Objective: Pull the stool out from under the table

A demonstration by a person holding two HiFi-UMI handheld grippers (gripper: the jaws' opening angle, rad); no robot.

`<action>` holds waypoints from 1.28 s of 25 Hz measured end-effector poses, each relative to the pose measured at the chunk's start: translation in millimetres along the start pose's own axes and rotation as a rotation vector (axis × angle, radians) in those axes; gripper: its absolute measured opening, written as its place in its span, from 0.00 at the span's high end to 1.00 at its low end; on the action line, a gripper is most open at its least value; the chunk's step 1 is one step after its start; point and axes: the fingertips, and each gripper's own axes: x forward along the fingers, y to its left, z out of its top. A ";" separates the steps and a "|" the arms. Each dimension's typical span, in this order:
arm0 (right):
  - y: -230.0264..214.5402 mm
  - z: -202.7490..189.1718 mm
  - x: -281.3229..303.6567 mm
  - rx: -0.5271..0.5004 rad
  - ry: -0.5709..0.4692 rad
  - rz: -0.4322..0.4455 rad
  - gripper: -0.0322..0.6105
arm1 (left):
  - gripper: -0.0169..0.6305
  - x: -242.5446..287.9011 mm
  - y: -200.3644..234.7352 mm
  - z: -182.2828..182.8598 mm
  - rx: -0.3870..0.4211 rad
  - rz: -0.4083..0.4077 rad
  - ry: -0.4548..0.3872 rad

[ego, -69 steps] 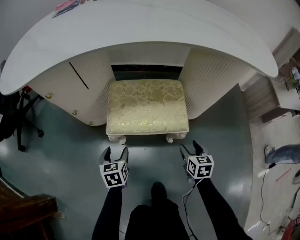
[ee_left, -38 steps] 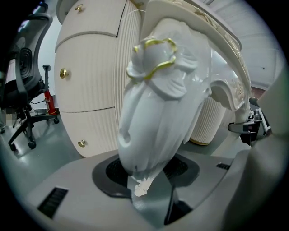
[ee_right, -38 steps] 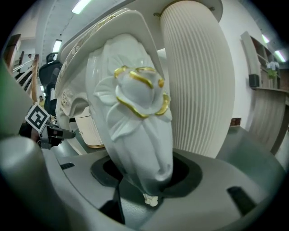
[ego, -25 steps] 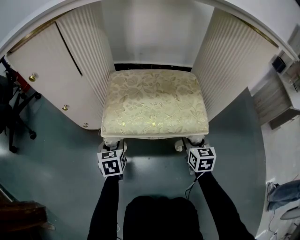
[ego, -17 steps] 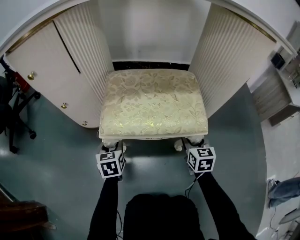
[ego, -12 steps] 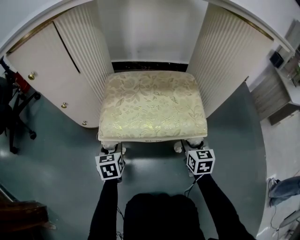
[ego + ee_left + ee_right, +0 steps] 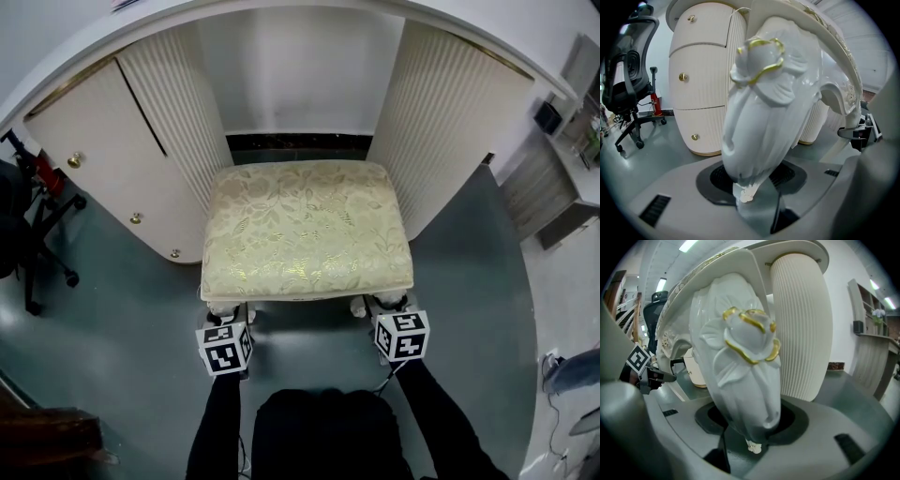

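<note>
The stool (image 7: 307, 225) has a pale gold floral cushion and white carved legs, and it stands in the kneehole of the white dressing table (image 7: 281, 19). In the head view my left gripper (image 7: 230, 317) is at the stool's front left corner and my right gripper (image 7: 386, 306) at its front right corner. The left gripper view is filled by the front left leg (image 7: 764, 103), white with a gold-edged flower, gripped between the jaws. In the right gripper view the front right leg (image 7: 740, 362) sits between the jaws in the same way. The pads themselves are hidden by the legs.
Ribbed white pedestals flank the stool, one with knobbed doors on the left (image 7: 103, 159) and one on the right (image 7: 450, 103). A black office chair (image 7: 28, 225) stands at the far left. Grey-green floor (image 7: 122, 328) spreads round me. My legs (image 7: 319, 431) are just behind the grippers.
Both grippers have come back toward me with the stool's front legs in them. The stool has slid a little way out of the kneehole, and more dark floor shows behind it.
</note>
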 end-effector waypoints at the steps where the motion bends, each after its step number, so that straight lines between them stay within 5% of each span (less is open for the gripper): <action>1: 0.0 0.1 0.2 0.000 0.001 0.002 0.63 | 0.65 -0.3 0.0 0.0 -0.001 0.001 0.001; 32: 1.5 0.3 -8.2 0.010 0.059 0.026 0.63 | 0.65 -15.2 -2.7 -1.5 -0.016 0.009 0.053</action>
